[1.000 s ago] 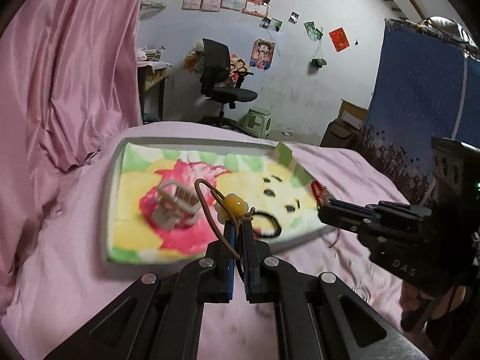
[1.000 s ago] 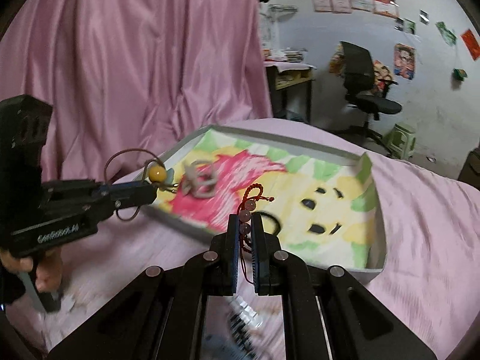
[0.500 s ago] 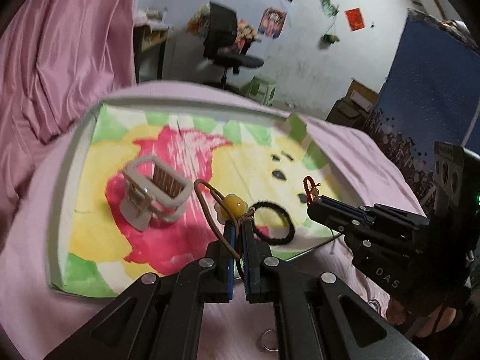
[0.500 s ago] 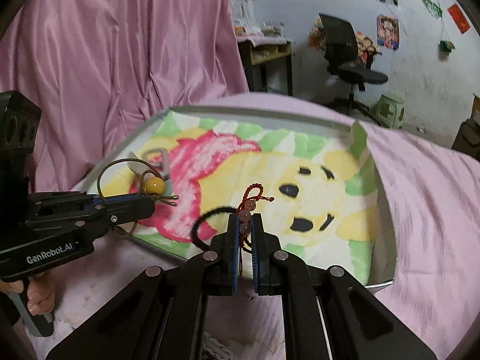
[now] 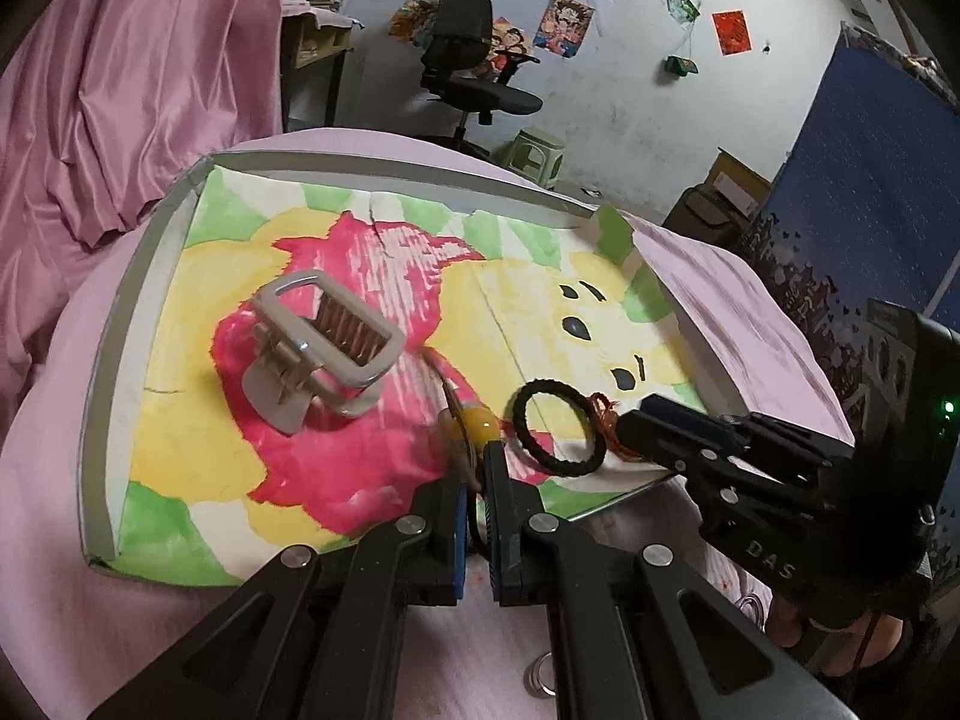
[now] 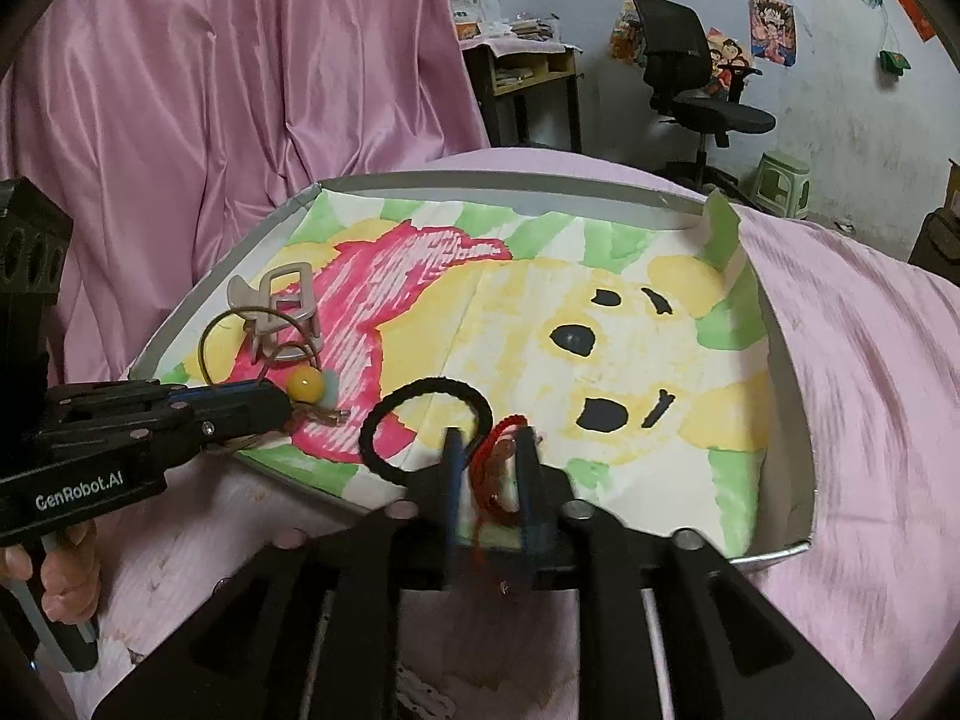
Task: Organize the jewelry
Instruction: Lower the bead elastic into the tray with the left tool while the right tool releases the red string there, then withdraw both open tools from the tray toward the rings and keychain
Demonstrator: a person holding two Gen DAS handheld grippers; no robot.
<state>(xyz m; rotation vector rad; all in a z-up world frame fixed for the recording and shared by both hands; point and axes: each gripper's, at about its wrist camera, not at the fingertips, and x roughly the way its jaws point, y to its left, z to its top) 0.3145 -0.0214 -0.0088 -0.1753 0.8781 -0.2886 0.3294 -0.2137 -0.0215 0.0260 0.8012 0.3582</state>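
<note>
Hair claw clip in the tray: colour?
Pale beige-grey hair claw clip, with brownish teeth inside; clearest in the left wrist view.

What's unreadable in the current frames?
- Red cord bracelet: right wrist view, motion-blurred between the open right gripper fingers; contact unclear.
- Same bracelet, left wrist view: mostly hidden behind that gripper.
- Brown cord with yellow bead: left wrist view, its lower part hidden inside the left gripper.
- Silver rings: cut off by the gripper body.
</note>
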